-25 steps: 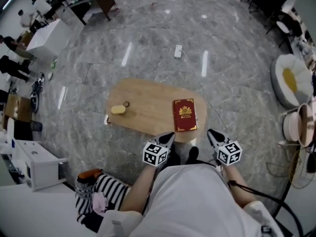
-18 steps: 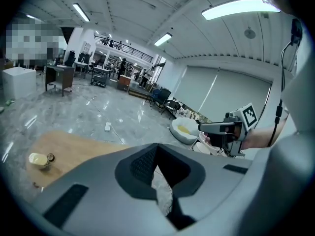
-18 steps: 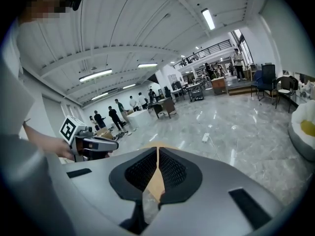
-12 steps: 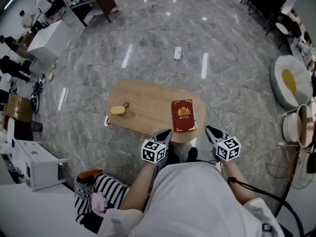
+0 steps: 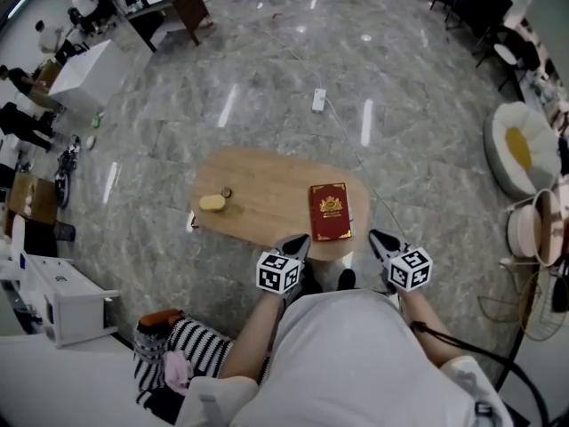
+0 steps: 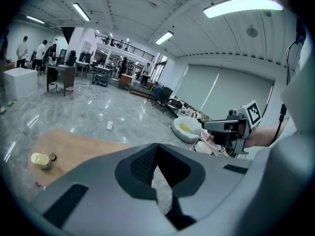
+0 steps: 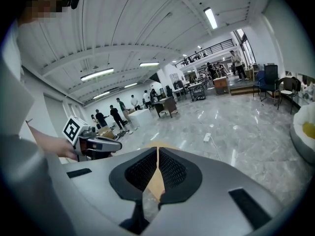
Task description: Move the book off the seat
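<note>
My head camera looks steeply down on the wooden seat from well above. My left gripper and right gripper each carry one, held low, looking level along my jaws; all three share the seat and floor.

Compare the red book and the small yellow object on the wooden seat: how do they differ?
The book is red, flat and rectangular, with a gold emblem on its cover; the yellow object is plain and rounded. The book is much the larger of the two. The book lies toward the right end of the seat, close to the person; the yellow object sits near its left end. Both rest on the seat, well apart.
</note>
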